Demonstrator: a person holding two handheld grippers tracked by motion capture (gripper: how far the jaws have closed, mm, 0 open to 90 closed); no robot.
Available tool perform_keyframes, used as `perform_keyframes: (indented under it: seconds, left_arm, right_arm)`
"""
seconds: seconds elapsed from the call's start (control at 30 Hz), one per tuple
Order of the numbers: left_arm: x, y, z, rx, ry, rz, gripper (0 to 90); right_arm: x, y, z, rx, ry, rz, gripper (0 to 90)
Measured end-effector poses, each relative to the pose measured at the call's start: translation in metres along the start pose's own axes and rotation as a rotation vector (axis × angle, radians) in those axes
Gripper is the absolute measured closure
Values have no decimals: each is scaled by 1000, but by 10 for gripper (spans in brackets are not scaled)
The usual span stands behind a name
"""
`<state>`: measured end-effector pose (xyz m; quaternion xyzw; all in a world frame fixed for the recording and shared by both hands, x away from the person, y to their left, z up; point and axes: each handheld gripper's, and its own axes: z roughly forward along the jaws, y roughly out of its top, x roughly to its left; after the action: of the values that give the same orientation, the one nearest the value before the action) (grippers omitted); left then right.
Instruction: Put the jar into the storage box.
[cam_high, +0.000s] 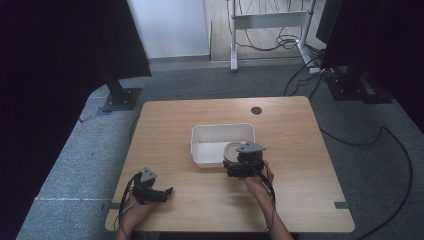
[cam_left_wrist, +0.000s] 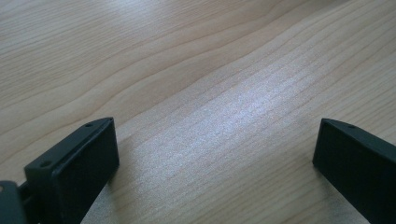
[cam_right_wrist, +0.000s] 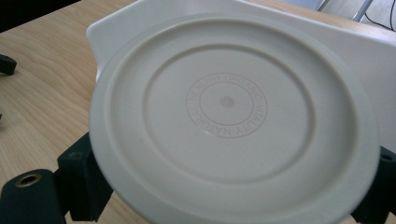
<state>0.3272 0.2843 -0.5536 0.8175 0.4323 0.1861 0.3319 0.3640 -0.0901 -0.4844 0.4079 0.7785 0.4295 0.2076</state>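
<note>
A round cream dish (cam_right_wrist: 229, 102) faces my right gripper view with its underside, which has ringed ridges and embossed lettering at the centre. My right gripper (cam_right_wrist: 229, 186) is shut on the dish, one black jaw at each side of its lower rim. In the high view the right gripper (cam_high: 239, 162) holds the dish (cam_high: 231, 150) at the near right corner of a white rectangular bin (cam_high: 220, 131). My left gripper (cam_high: 167, 192) rests open near the table's front left edge. Its jaws (cam_left_wrist: 215, 140) stand wide apart over bare wood.
The bin (cam_right_wrist: 355, 46) stands mid-table on the wooden table (cam_high: 295, 130), which has a dark cable hole (cam_high: 256, 110) at the back. Beyond it are a black stand base (cam_high: 120, 97), a white desk frame (cam_high: 267, 20) and floor cables (cam_high: 395, 150).
</note>
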Motion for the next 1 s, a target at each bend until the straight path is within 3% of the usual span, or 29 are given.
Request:
perform_keyframes:
  seconds: [0.53, 1.0]
  left_arm:
    - [0, 0, 0, 2, 0, 3, 0]
    - [0, 0, 0, 3, -3, 5, 0]
  right_arm:
    - [2, 15, 19, 3, -12, -14, 94]
    - [6, 27, 40, 4, 7, -21, 94]
